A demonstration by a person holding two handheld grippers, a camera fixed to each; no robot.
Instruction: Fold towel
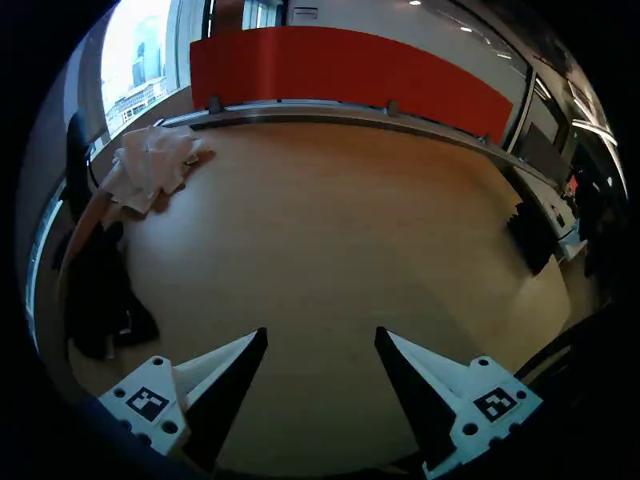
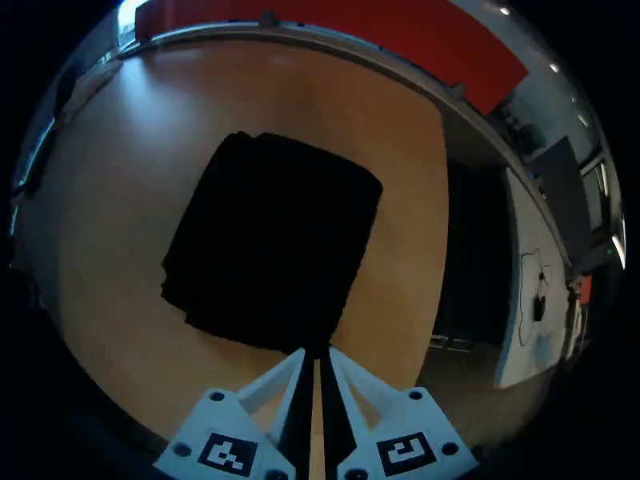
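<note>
Towel, one, black and folded, lies on table; right tool narrow at its edge, left tool wide.

Black folded towel lies flat on wooden table.

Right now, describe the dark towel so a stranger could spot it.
The wooden table sits below a red panel. On it lies the black towel, a flat folded rectangle; the other cloth is pale and crumpled at a corner.
</note>
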